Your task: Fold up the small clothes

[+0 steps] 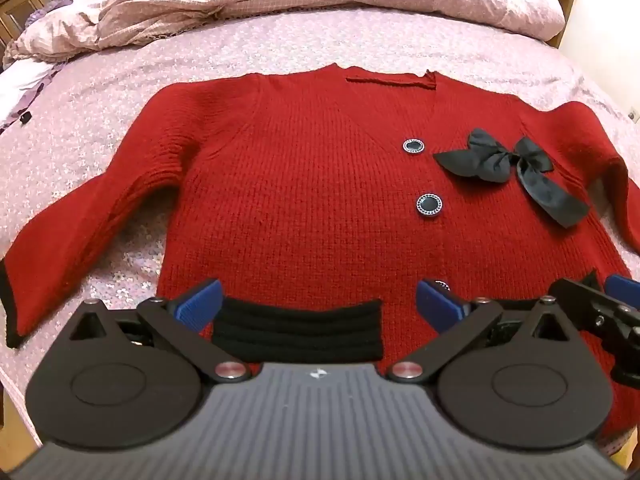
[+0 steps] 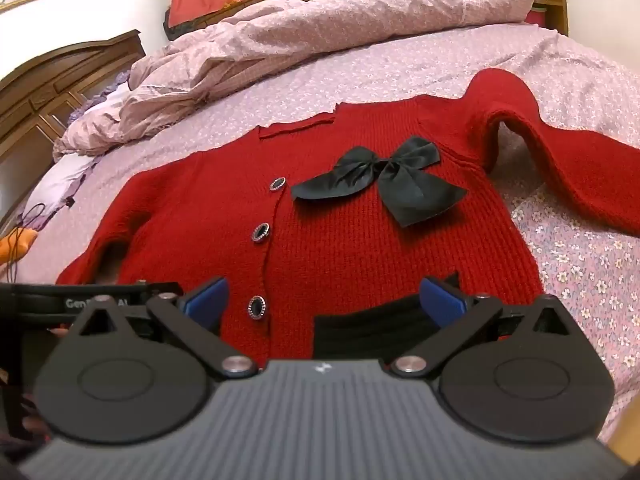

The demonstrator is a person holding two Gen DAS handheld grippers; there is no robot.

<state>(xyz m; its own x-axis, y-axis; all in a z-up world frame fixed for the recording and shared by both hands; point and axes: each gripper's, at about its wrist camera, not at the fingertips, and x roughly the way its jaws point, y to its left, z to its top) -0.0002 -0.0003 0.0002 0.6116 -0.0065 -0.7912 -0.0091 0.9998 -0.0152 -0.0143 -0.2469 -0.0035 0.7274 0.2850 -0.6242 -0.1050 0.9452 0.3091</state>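
- A red knit cardigan (image 1: 304, 184) lies spread flat, front up, on a bed (image 1: 280, 44) covered with a pink flowered sheet — both sleeves out to the sides.
- A black ribbon bow (image 1: 508, 168) sits on its chest, beside a row of dark round buttons (image 1: 429, 203).
- A crumpled quilt (image 2: 320, 28) is heaped at the far side of the bed.
- The left gripper (image 1: 318, 300) hovers over the black ribbed pocket (image 1: 298, 330) near the hem, jaws wide, nothing between them.
- The right gripper (image 2: 324, 300) hangs above the lowest button (image 2: 257, 306) and the other black pocket (image 2: 372, 330) — jaws wide too, gripping nothing.
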